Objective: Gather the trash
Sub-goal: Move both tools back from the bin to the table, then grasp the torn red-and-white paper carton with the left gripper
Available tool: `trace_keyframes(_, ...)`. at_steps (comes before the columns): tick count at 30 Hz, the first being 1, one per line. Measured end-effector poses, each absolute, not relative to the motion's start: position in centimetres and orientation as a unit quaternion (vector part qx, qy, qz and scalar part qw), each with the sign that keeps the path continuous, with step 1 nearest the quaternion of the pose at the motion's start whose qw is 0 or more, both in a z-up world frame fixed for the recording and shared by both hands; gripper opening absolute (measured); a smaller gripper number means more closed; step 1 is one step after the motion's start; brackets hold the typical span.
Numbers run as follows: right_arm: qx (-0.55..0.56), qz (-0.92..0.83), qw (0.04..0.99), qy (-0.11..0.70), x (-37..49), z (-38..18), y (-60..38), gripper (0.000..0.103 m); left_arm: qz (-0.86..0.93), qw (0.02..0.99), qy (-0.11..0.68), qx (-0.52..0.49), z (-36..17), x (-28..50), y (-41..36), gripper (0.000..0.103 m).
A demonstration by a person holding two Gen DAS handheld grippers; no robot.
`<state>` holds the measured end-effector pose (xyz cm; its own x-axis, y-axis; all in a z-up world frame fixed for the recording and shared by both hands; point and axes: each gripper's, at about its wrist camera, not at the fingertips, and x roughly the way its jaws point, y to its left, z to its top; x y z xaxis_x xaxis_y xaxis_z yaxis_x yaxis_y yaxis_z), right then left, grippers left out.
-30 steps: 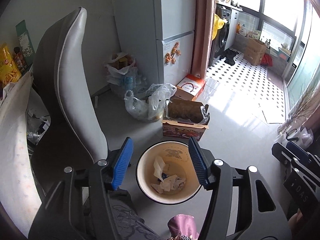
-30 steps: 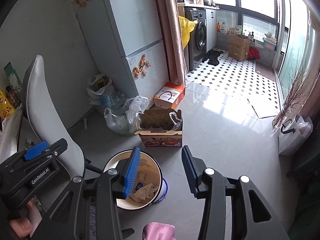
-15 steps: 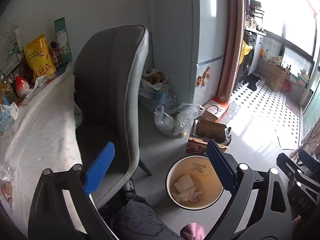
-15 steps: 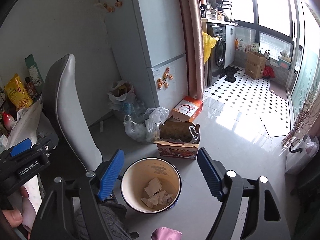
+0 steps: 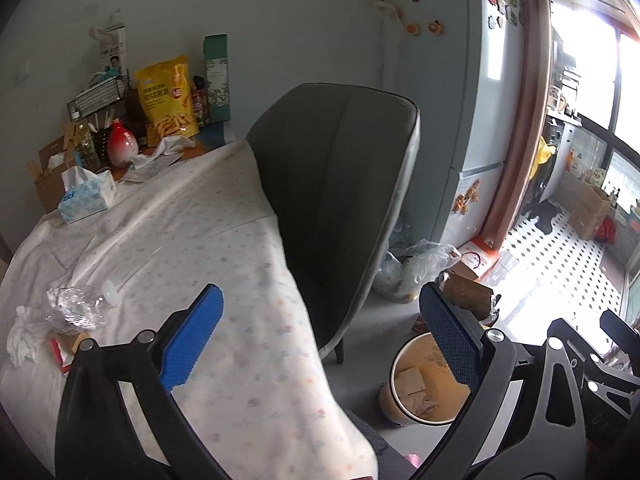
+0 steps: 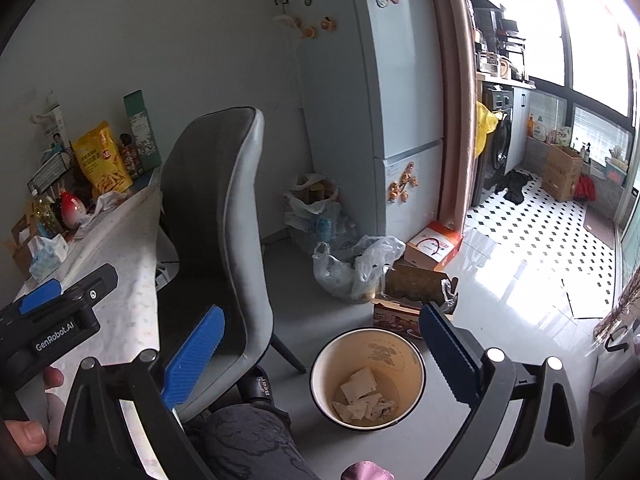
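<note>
Trash bin: round, cream inside with a dark rim, standing on the grey floor beside the chair leg. Contents: a few crumpled paper scraps at the bottom. Also seen in the left wrist view, partly behind a gripper finger.

Loose trash on the table: a crushed clear plastic bottle with a white cap, a wad of white tissue touching it, and a red-edged wrapper or carton just beside them, near the table's left edge.

Left gripper: blue pads, its jaws have just been opening and now stand wide apart, nothing between them; hovers above the table's near corner. In the right wrist view its body shows at the left, held by a hand.

Right gripper: blue pads, jaws likewise just opening and now at full spread, nothing in them; the bin lies below the gap.

Surroundings: grey chair between table and bin; tissue box, yellow snack bag and red-white vase at the table's far end; pale fridge with magnets; plastic bags and cardboard boxes on the floor by it.
</note>
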<state>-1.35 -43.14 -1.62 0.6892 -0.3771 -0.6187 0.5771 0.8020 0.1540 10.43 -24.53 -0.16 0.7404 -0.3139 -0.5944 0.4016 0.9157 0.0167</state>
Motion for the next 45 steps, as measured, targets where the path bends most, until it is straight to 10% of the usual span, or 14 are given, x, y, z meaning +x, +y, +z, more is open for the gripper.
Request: trace_keyframes(45, 0.076, -0.056, 0.945, 0.314, 7.2, 0.5, -18.9, 0.096, 0.001, 0.943, 0.330, -0.038, -2.2, 10.6, 1.3, 0.098)
